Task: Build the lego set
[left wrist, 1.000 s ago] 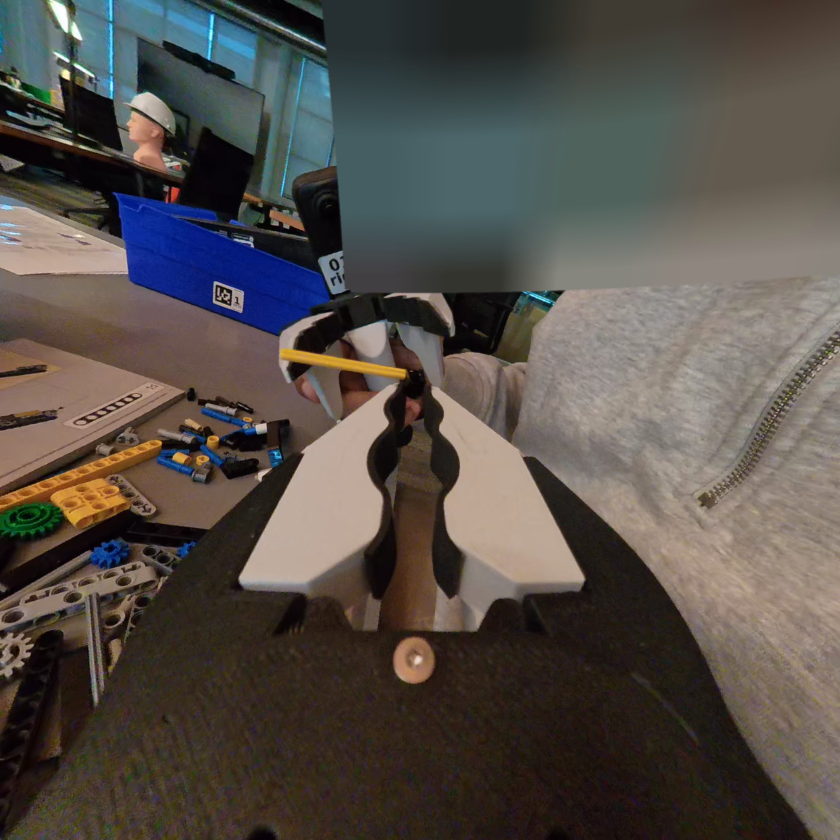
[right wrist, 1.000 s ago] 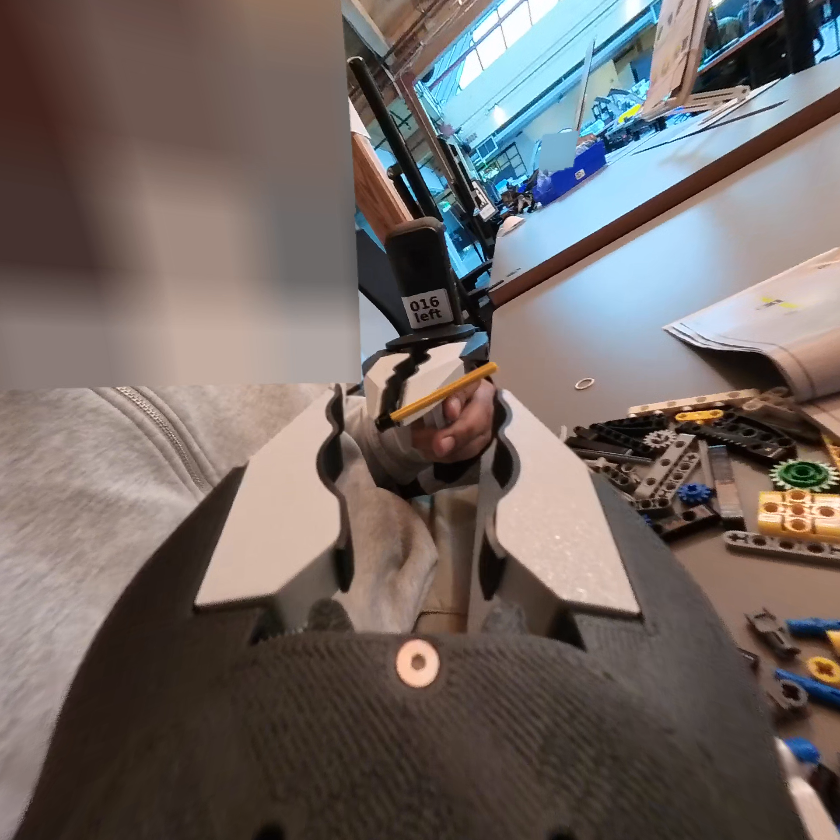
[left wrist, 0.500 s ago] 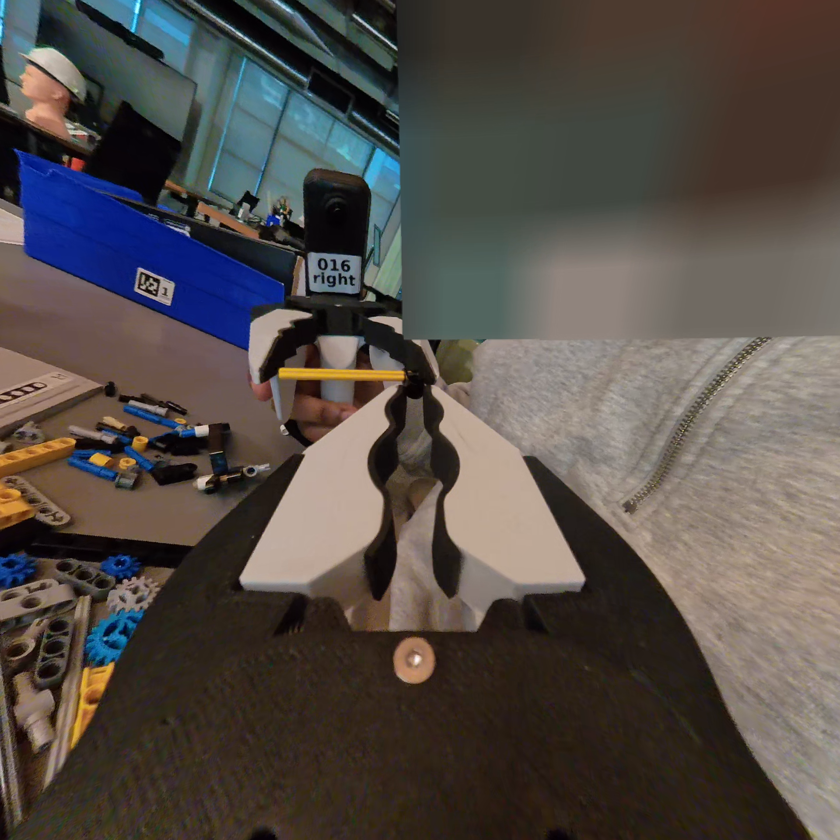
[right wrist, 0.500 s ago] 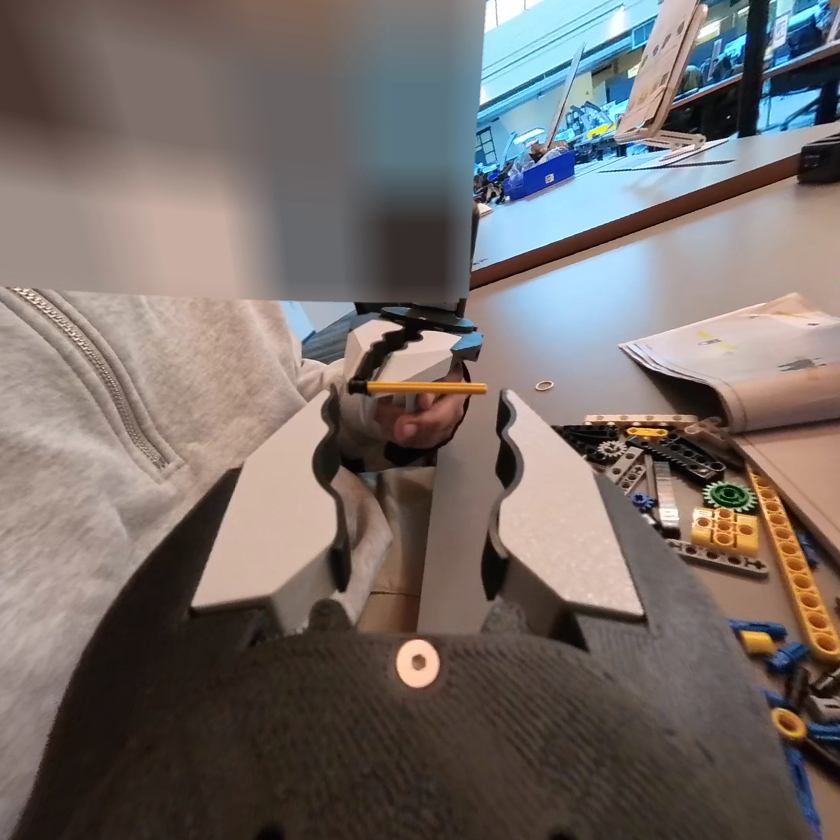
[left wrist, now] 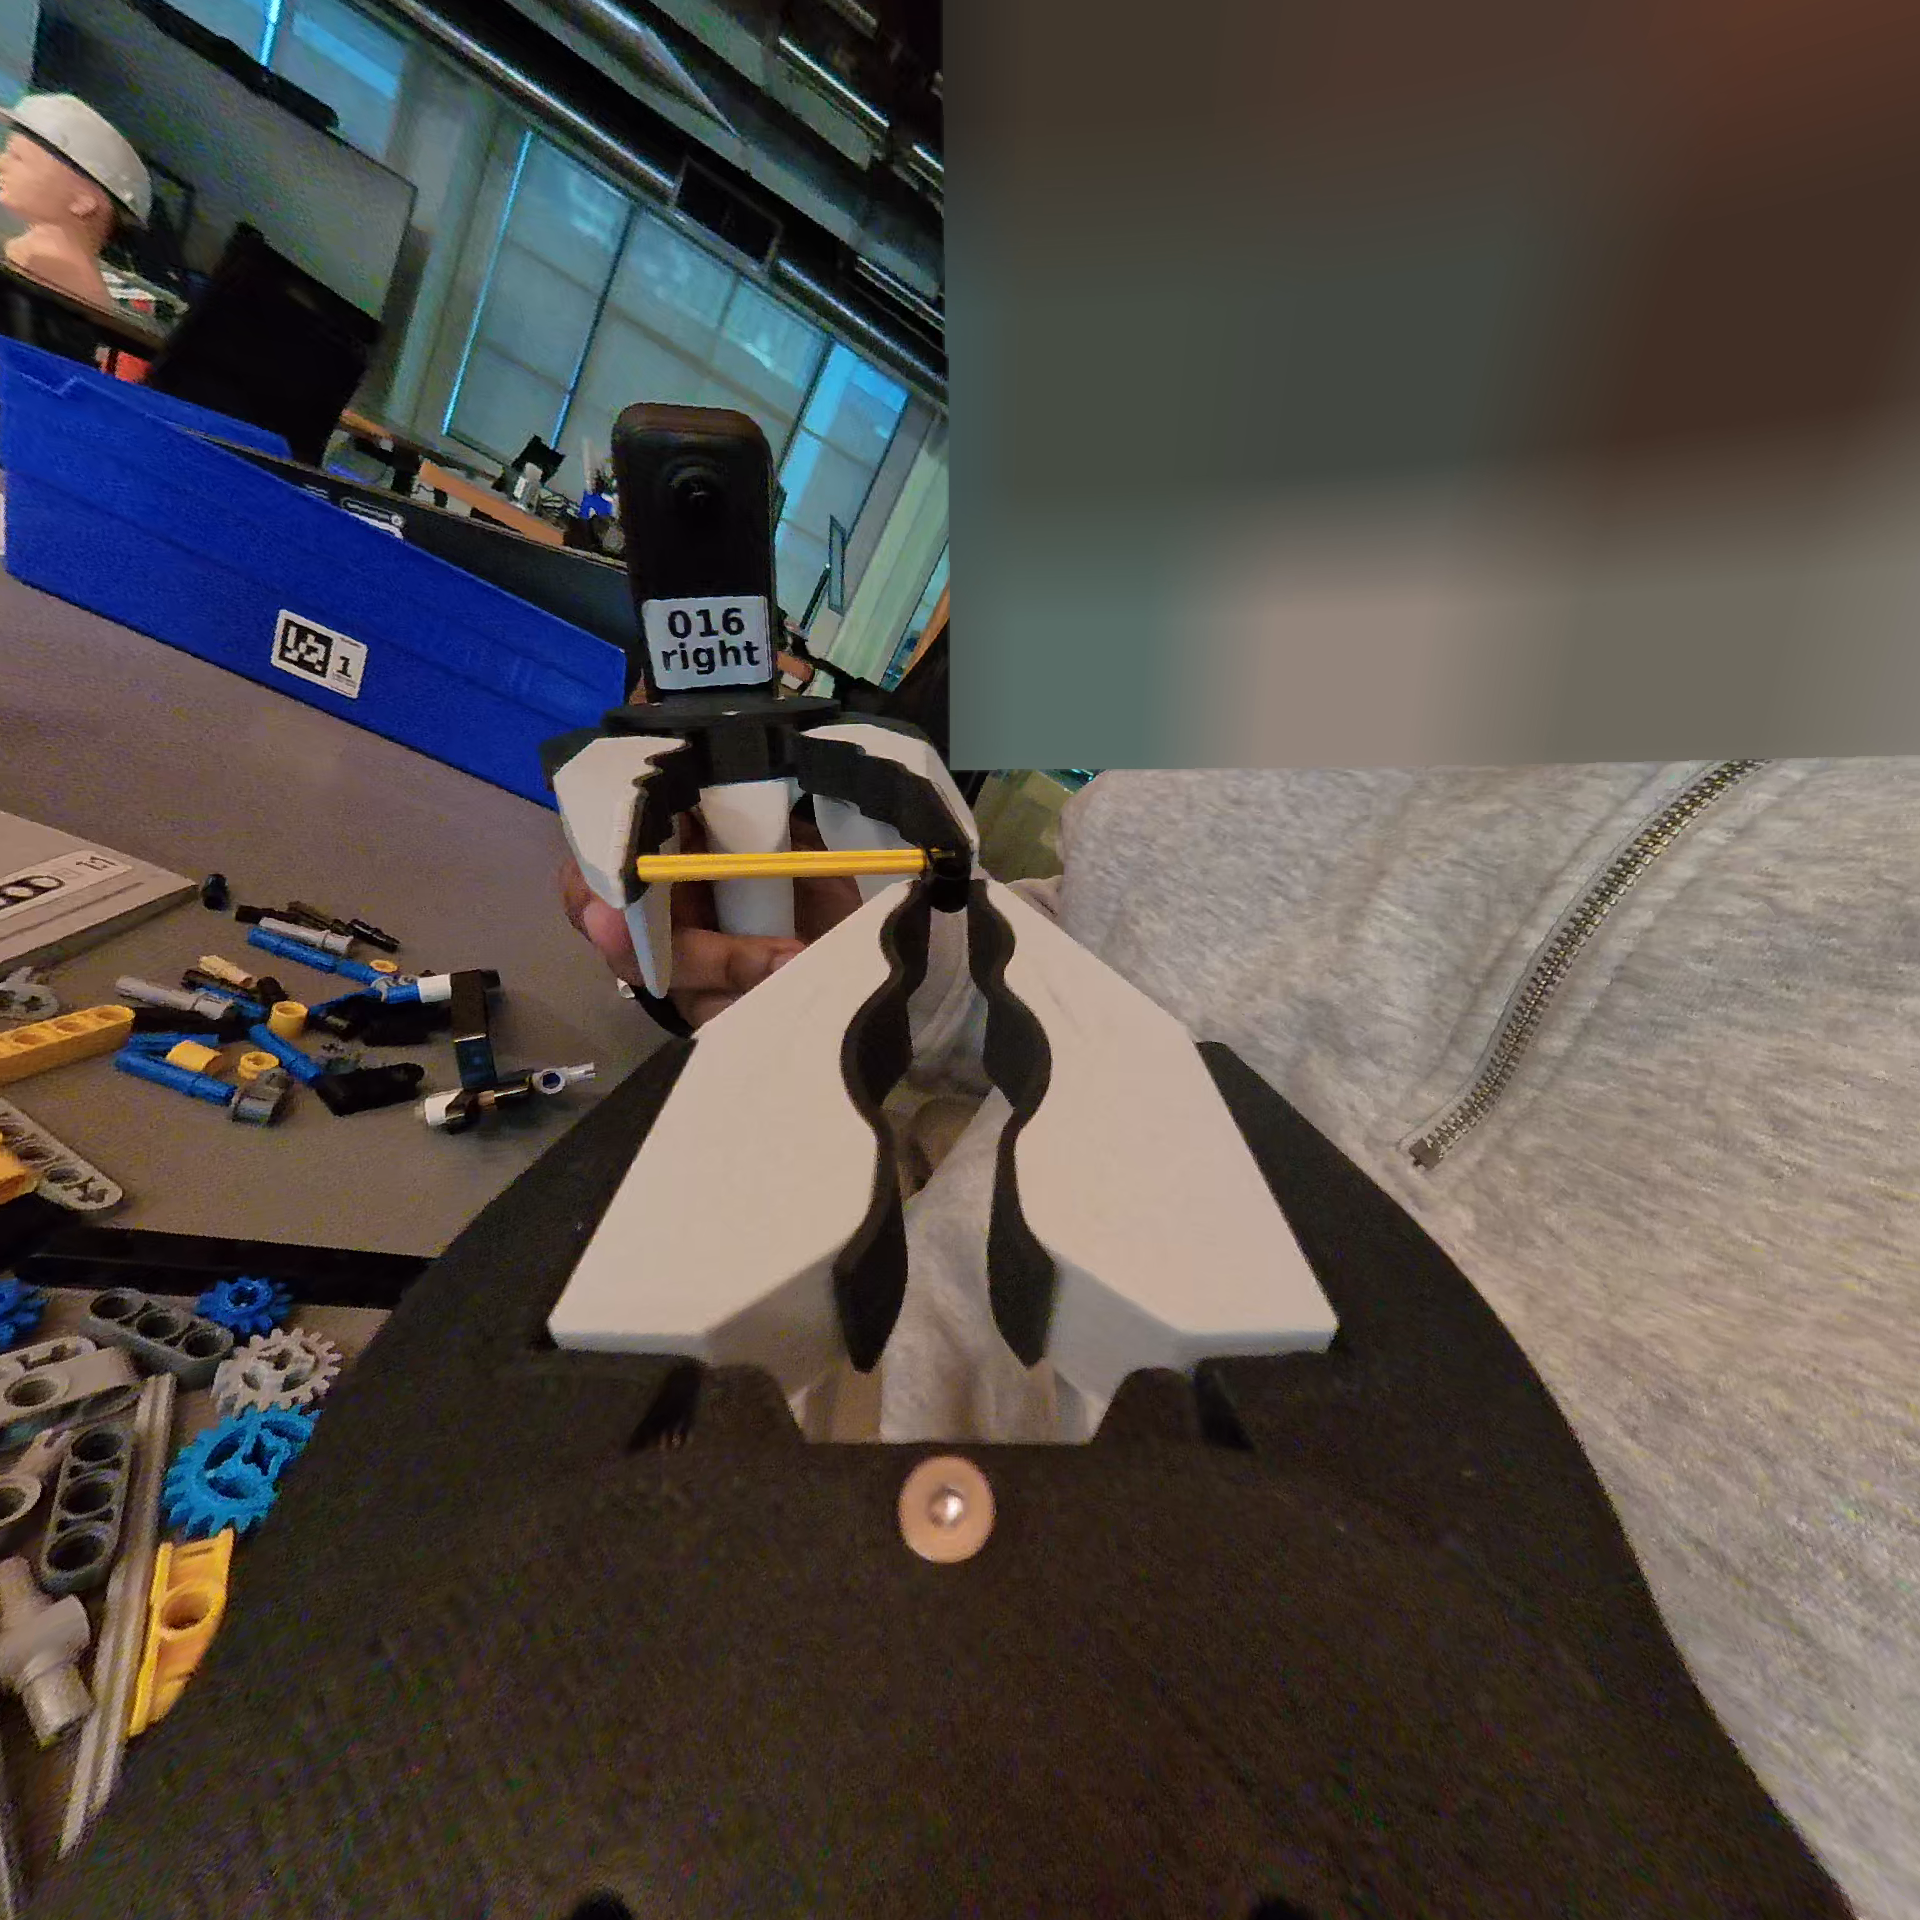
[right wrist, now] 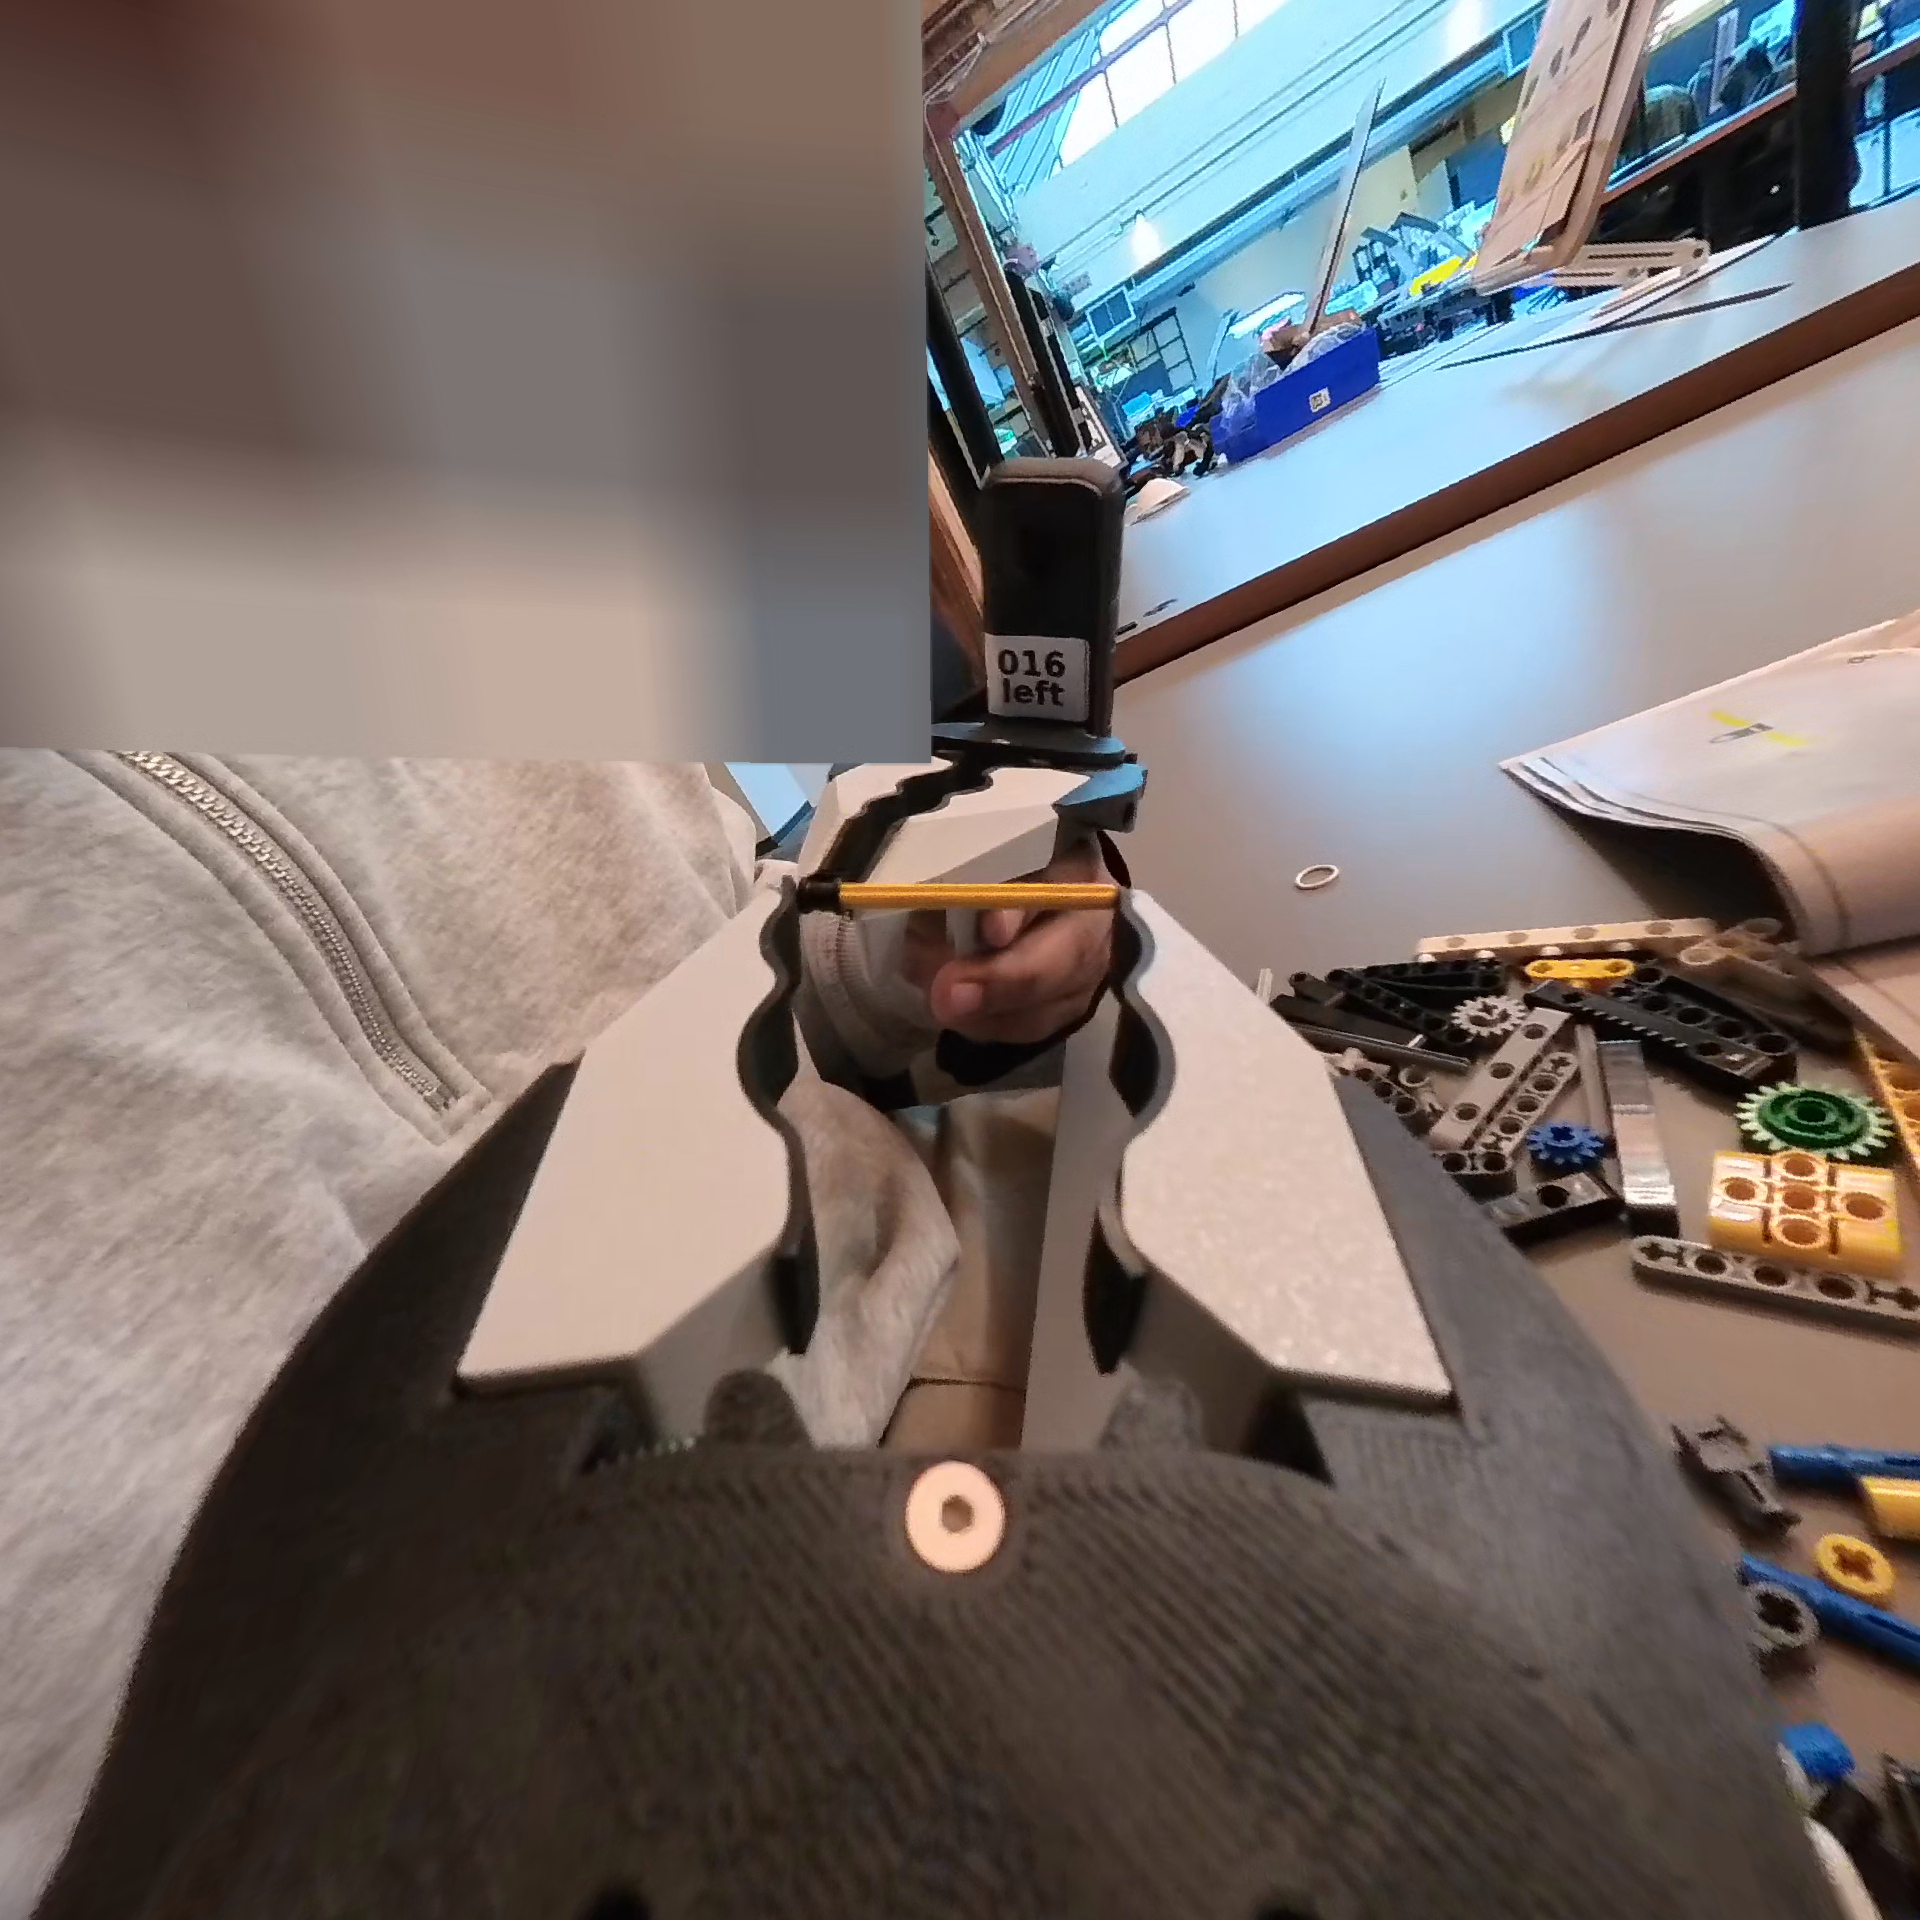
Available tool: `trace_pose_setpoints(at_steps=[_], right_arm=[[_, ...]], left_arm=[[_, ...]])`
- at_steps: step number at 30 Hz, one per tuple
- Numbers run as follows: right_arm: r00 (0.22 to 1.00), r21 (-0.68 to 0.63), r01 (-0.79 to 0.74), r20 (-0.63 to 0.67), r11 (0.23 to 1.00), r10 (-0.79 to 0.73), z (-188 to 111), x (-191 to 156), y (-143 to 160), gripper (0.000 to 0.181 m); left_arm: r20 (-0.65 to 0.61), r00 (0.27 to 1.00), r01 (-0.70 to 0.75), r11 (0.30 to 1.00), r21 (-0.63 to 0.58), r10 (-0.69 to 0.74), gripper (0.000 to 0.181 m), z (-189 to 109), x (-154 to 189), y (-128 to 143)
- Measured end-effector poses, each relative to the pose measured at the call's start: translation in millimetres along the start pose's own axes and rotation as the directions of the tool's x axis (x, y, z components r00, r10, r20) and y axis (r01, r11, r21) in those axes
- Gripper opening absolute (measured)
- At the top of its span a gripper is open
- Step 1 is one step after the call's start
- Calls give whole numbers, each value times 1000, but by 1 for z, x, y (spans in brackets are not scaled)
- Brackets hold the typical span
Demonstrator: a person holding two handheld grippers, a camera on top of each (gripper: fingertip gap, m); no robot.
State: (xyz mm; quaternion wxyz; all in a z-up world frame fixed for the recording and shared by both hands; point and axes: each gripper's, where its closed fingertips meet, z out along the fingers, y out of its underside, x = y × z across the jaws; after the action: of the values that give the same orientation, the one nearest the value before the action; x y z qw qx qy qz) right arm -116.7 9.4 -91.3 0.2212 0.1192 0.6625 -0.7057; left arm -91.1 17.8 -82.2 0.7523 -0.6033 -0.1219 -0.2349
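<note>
My left gripper (left wrist: 945, 883) is shut on the small black end piece of a thin yellow axle (left wrist: 779, 864). It holds the axle level in the air in front of a grey zip sweater. The axle points sideways across the open jaws of my right gripper (right wrist: 956, 914). In the right wrist view the yellow axle (right wrist: 977, 896) spans the gap between the fingertips. Its free end is at the right fingertip (right wrist: 1132, 935), and I cannot tell whether they touch. The left gripper (right wrist: 816, 894) faces me there. The right gripper (left wrist: 774, 894) shows opposite in the left wrist view.
Loose Lego parts (left wrist: 312, 1018) lie on the grey table (left wrist: 312, 810) beside a blue bin (left wrist: 260, 582). The right wrist view shows beams and gears (right wrist: 1558, 1039), a green gear (right wrist: 1813, 1117), a yellow block (right wrist: 1803, 1210) and an open instruction booklet (right wrist: 1714, 800). It is some 15 cm from my right tips to the yellow block (right wrist: 1803, 1210).
The axle has gone from tilted to level. The two grippers have closed in on each other, so the axle now lies between the right gripper's open fingertips.
</note>
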Motion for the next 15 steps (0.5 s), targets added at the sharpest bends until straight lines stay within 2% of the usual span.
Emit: trace_pose_setpoints(at_steps=[15], right_arm=[[994,32,80,-82,996,-77,3,-10,-6,60]], left_arm=[[-60,998,12,1000,28,-11,4,2,10,-3]])
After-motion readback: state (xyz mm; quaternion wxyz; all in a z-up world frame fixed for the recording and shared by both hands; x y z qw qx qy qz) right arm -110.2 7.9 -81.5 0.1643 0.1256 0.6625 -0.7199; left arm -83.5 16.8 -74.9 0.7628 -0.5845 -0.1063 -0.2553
